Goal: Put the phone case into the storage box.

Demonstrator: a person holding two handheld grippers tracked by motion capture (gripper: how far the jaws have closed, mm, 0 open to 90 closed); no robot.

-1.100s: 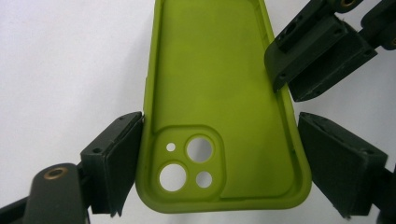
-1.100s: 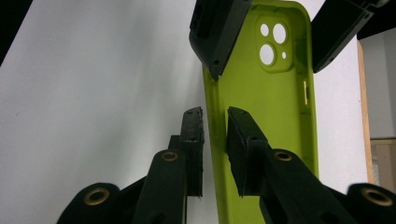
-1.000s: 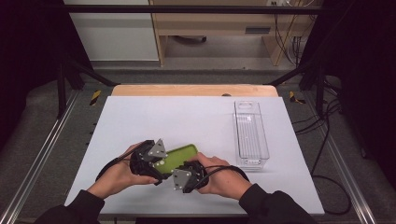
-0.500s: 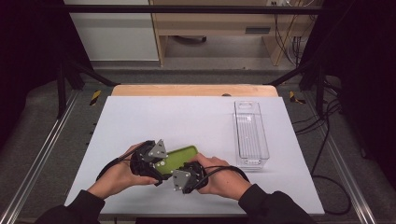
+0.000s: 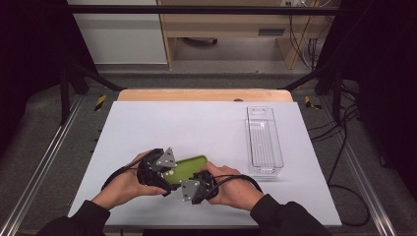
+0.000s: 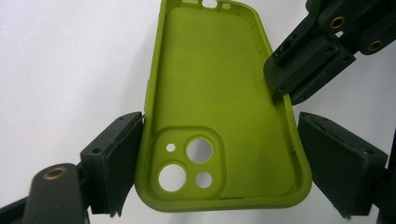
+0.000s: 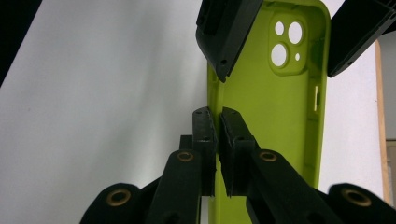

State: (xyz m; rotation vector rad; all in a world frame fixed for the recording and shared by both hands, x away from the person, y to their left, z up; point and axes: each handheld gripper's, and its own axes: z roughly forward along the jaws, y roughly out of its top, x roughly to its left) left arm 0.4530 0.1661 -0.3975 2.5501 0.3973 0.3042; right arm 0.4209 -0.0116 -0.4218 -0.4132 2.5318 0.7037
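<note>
While the right gripper (image 7: 217, 135) pinches the matte green phone case's (image 6: 219, 98) thin rim, the left gripper (image 6: 219, 163) straddles it, spread.

Lying lengthwise on the right part of a white rectangular tabletop (image 5: 206, 123), close to its right edge: a clear, long, narrow plastic bin (image 5: 264, 141) with ribbed floor, empty and open at the top. Beyond the far edge of the white surface, a strip of pale wooden board (image 5: 204, 95), then grey floor (image 5: 206, 78) with a light wooden bench or shelf unit (image 5: 231, 24) and a white cabinet panel (image 5: 118, 34) at the back. Running along both sides, metal rails (image 5: 44, 162) on black frame legs, with black cables (image 5: 344, 162) trailing over the floor at right and yellow-black striped tape marks (image 5: 100, 102) near the far corners.
</note>
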